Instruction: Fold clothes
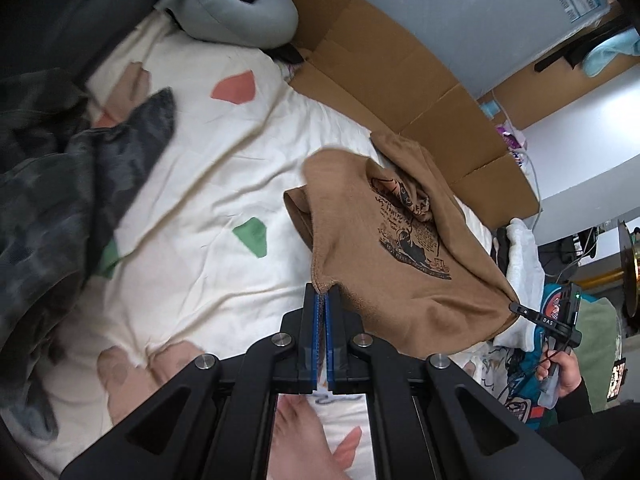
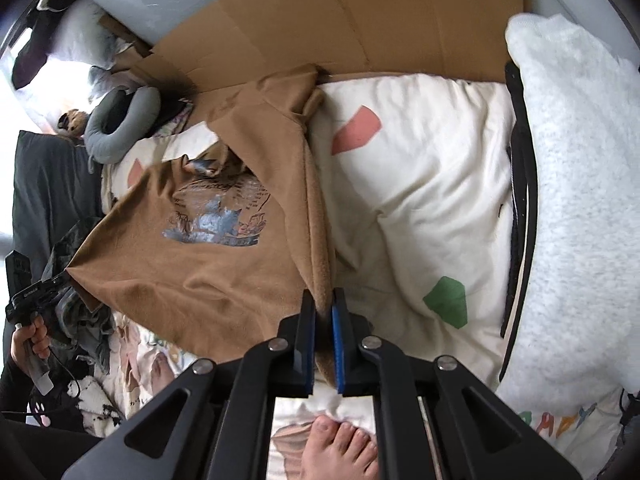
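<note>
A brown T-shirt [image 1: 400, 248] with a dark printed graphic hangs stretched in the air above the cream bedspread [image 1: 208, 184]. My left gripper [image 1: 322, 300] is shut on one corner of its edge. My right gripper [image 2: 324, 308] is shut on the opposite corner of the brown T-shirt [image 2: 192, 248]. Each gripper shows in the other's view, held in a hand: the right one [image 1: 516, 307] and the left one [image 2: 66, 276]. The shirt's far part droops and folds toward the cardboard.
Flattened cardboard [image 1: 400, 80] lies along the far side of the bed. A dark camouflage garment [image 1: 60, 184] lies to the left, a grey pillow [image 1: 224, 12] beyond it. A white fleece pile [image 2: 580, 200] lies to the right. My bare foot [image 2: 340, 448] is below.
</note>
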